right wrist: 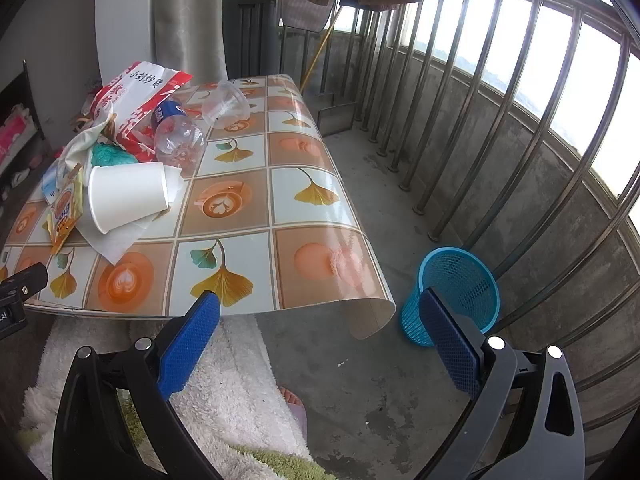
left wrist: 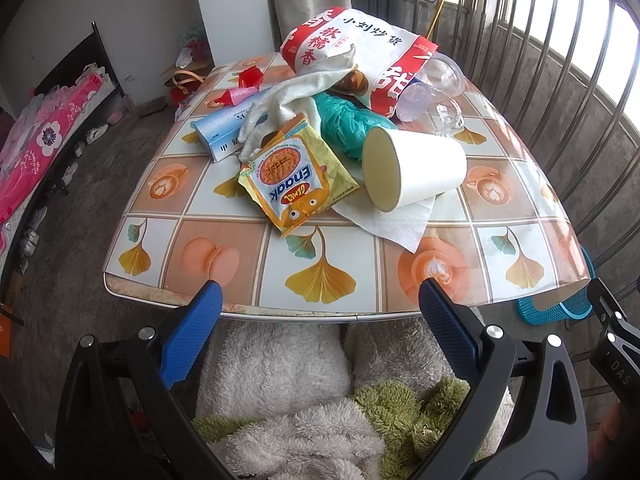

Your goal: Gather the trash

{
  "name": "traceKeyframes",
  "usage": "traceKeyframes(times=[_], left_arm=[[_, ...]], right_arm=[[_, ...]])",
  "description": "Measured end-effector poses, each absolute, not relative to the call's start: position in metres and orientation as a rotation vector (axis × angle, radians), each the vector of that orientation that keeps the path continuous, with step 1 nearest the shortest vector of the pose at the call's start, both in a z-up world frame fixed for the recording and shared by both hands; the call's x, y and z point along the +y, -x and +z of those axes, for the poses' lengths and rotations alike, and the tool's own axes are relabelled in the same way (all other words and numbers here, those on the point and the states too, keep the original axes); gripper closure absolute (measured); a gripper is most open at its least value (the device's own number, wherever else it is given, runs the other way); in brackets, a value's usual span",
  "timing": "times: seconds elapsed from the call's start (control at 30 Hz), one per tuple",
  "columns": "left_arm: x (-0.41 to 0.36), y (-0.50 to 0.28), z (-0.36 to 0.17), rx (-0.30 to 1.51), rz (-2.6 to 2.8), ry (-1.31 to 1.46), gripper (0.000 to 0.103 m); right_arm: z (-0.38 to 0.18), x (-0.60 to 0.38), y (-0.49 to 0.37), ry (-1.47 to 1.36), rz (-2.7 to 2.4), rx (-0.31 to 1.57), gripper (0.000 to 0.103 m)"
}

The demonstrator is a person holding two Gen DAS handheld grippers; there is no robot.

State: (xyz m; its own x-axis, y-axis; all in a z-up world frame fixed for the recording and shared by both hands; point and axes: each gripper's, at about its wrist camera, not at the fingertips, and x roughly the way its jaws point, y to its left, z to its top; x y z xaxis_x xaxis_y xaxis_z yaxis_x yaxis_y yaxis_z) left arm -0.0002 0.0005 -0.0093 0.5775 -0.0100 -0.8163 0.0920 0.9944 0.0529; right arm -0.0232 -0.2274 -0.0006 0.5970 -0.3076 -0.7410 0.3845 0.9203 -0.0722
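Trash is heaped at the table's 11 o'clock: a white paper cup [left wrist: 416, 168] lies tipped on a white napkin [left wrist: 394, 222], a yellow Enaak noodle packet [left wrist: 294, 184] touching at its 9 o'clock. The cup could likely roll off if nudged. The blue mesh bin [right wrist: 456, 296], at 3 o'clock on the floor, looks empty. The left gripper [left wrist: 320, 312] and right gripper [right wrist: 320, 320] are held spread, gripping nothing.
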Motion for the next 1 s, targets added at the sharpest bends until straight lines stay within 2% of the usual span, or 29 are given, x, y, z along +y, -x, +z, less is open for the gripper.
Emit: traceKeyframes(times=[1.0], left_arm=[[0.0006,-0.0006,-0.0092,0.959,-0.061,-0.094,0.009]], right_arm=[[-0.0005,-0.2271,0.0225,-0.101,-0.401,0.839,0.006]])
